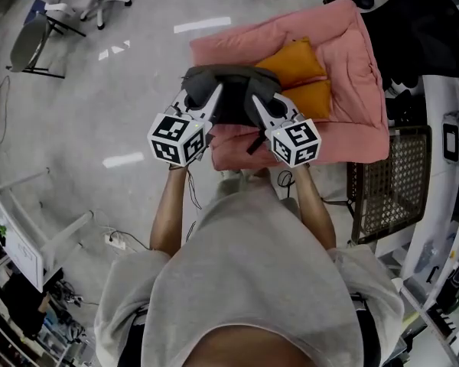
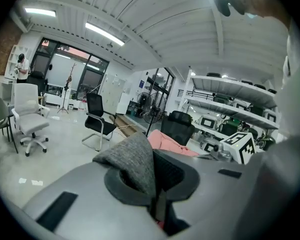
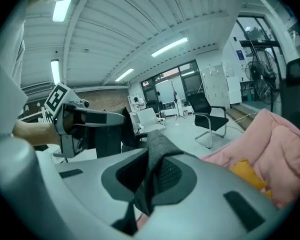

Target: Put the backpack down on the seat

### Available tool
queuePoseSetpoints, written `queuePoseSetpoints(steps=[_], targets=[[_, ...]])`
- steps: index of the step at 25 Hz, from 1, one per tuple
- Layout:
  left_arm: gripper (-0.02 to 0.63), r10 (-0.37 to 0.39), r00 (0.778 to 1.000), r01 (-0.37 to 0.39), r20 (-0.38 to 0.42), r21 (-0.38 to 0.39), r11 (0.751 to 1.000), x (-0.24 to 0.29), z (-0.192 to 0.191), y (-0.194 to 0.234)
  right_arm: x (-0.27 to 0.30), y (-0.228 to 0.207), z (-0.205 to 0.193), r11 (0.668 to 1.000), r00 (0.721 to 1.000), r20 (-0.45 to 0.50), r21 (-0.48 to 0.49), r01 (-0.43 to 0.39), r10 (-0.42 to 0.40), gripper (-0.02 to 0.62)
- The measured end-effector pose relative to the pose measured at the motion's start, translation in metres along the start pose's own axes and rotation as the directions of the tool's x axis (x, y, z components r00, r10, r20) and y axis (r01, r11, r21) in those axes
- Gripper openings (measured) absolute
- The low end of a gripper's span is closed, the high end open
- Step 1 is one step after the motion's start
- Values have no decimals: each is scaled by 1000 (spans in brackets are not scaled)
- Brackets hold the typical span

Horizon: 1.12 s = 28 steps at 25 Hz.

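Our left hand-held gripper (image 1: pixel 212 102) and right hand-held gripper (image 1: pixel 260 107) each clamp the backpack (image 1: pixel 233 90), sharing its weight, we judge, over the seat (image 1: pixel 352 90) beneath them.

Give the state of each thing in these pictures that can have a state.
seat: covered with pink cloth.
orange cushions: lying on the seat.
backpack: held up over the seat's front edge; contact with it unclear.
left gripper: shut on the backpack's grey fabric.
right gripper: shut on the backpack too.
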State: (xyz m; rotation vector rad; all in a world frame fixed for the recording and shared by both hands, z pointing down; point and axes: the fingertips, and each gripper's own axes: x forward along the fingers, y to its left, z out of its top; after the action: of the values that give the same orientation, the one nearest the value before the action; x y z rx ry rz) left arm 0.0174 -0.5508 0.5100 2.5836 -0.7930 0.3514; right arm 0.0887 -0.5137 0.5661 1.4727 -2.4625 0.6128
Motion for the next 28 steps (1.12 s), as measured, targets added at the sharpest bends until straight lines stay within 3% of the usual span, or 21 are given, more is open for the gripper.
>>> queuePoseSetpoints(steps=[16, 28], targets=[[31, 20, 988, -29, -151, -59, 998, 84, -56, 63, 68, -66, -60, 996, 989, -147, 93, -1, 14, 29], [31, -4, 973, -9, -232, -53, 999, 130, -83, 97, 109, -107, -74, 994, 984, -181, 105, 12, 7, 29]])
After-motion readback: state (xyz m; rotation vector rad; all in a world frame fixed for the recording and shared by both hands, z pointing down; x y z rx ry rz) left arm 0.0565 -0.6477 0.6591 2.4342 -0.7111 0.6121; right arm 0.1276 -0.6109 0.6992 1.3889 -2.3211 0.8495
